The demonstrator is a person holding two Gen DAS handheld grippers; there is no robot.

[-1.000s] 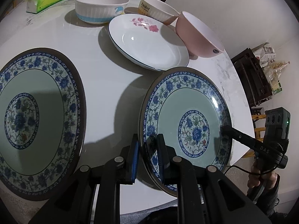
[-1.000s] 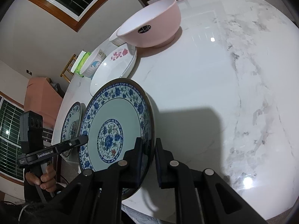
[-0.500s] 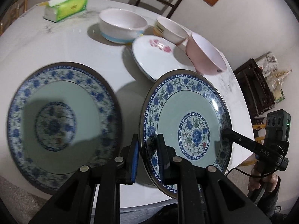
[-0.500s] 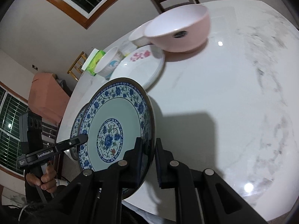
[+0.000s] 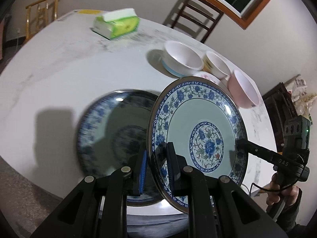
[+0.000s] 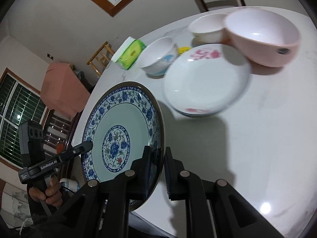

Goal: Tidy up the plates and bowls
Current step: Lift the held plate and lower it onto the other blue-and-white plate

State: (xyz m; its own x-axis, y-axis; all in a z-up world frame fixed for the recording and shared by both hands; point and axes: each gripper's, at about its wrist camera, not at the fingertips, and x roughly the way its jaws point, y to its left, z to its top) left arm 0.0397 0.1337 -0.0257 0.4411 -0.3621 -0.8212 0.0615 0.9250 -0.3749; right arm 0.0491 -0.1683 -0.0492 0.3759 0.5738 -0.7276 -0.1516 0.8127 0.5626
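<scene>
The round marble worktop (image 5: 59, 75) carries a second blue plate (image 5: 111, 138), blurred. The held blue plate (image 5: 198, 130) hangs tilted above it, off the worktop. The left gripper (image 5: 156, 166) fingers pinch one rim and the right gripper (image 6: 164, 168) fingers pinch the opposite rim.

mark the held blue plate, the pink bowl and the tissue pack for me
held blue plate (image 5: 200, 119), left wrist view, on the pale green well above the centre flower.
pink bowl (image 6: 263, 31), right wrist view, on the inner wall.
tissue pack (image 5: 116, 24), left wrist view, on its green side face.
</scene>
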